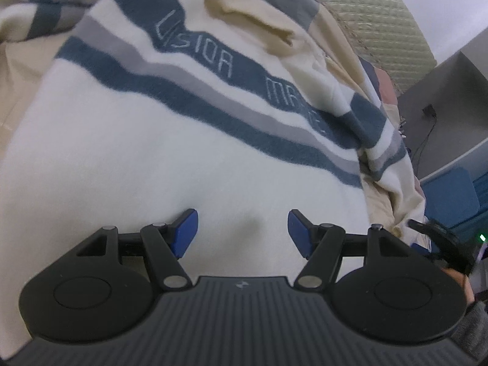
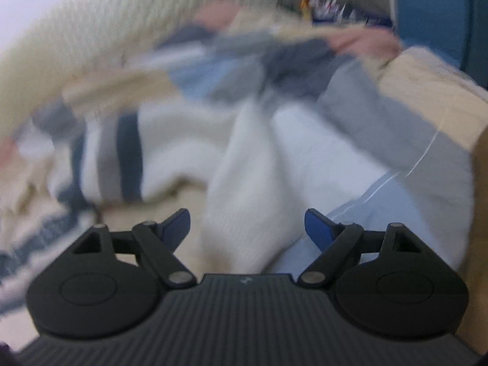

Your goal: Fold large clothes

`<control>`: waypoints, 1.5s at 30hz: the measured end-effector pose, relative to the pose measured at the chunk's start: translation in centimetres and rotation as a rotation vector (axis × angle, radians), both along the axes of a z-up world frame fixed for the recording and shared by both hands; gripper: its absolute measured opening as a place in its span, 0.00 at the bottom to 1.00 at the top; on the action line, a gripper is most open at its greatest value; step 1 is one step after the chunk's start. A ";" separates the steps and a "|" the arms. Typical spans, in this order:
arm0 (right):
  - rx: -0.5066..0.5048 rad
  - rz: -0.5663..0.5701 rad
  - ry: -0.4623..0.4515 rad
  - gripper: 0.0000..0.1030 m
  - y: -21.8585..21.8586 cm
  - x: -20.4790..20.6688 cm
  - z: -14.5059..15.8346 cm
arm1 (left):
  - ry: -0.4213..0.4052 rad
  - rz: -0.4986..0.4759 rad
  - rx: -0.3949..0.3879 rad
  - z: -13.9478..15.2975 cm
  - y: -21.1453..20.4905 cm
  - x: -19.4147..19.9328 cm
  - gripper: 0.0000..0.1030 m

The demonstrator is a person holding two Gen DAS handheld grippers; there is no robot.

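White fleece sweater (image 1: 128,140) with blue and grey stripes lies spread on the bed beneath the left gripper (image 1: 243,232), jaws apart, pinching nothing. Blurred right view: right gripper (image 2: 247,228) spread wide over a white sleeve (image 2: 250,189), empty.

The left gripper (image 1: 243,231) pointed down at a slant, its blue pads (image 1: 186,231) standing well apart with nothing pressed between them. At the far right of its view, part of a gloved hand (image 1: 448,244) showed. The right gripper (image 2: 247,228) also tilted downward, jaws spread wide, pads gripping nothing; its view was blurred.
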State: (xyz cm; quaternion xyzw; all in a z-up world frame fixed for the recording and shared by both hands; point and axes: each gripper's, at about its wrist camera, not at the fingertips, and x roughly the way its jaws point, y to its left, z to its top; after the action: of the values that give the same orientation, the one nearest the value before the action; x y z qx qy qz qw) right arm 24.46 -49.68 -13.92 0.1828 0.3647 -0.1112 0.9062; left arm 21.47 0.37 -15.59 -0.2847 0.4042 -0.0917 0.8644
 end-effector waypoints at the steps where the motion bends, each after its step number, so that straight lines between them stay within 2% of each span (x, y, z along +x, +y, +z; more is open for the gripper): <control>1: -0.018 -0.009 0.016 0.81 0.6 0.6 -0.4 | -0.004 -0.002 -0.002 -0.1 0.1 0.1 0.68; 7: -0.268 0.003 0.143 0.81 3.2 3.0 -2.9 | -0.018 -0.016 -0.037 -0.5 0.6 0.9 0.68; 8: -0.270 0.003 0.133 0.75 3.2 2.9 -3.0 | -0.024 -0.019 -0.042 -0.5 0.7 1.1 0.68; 9: -0.251 -0.007 0.115 0.62 3.0 2.6 -2.8 | -0.026 -0.023 -0.044 -0.6 0.8 1.3 0.68; 10: -0.226 -0.015 0.097 0.52 2.7 2.4 -2.5 | -0.026 -0.025 -0.045 -0.7 0.9 1.5 0.68; 12: -0.227 -0.059 0.055 0.19 2.4 1.8 -0.7 | -0.026 -0.023 -0.052 -0.8 0.9 1.8 0.68; 14: -0.259 -0.083 0.011 0.19 2.1 1.3 1.7 | -0.028 -0.024 -0.054 -0.7 0.9 1.9 0.68; 18: -0.227 -0.103 -0.091 0.19 0.8 -0.7 8.2 | -0.026 -0.021 -0.076 -0.6 1.3 1.7 0.68; 22: -0.213 -0.058 -0.201 0.18 1.2 -3.1 15.5 | -0.023 -0.023 -0.078 0.3 2.5 1.5 0.68; 26: -0.244 0.079 -0.305 0.18 5.2 -5.3 22.6 | -0.046 0.038 -0.076 1.8 4.6 0.4 0.68; 29: -0.239 0.203 -0.373 0.18 9.5 -7.2 26.4 | -0.058 0.082 -0.103 2.8 6.5 -0.6 0.68; 33: -0.195 0.392 -0.426 0.18 16.5 -9.4 29.0 | -0.106 0.127 -0.130 3.8 8.7 -2.1 0.68; 36: -0.196 0.551 -0.442 0.18 22.7 -11.1 28.8 | -0.100 0.163 -0.128 3.5 9.7 -2.8 0.68; 40: -0.159 0.694 -0.387 0.18 29.4 -12.6 25.8 | -0.095 0.214 -0.208 3.0 11.8 -3.7 0.68; 45: -0.103 0.778 -0.268 0.18 35.7 -13.0 18.7 | -0.121 0.238 -0.239 3.4 13.3 -4.6 0.68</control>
State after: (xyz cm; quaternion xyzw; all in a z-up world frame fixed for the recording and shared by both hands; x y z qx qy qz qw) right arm 11.47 -13.96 4.74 -0.0015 0.2791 0.2461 0.9282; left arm 16.86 13.71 -12.18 -0.4254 0.3012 -0.0531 0.8518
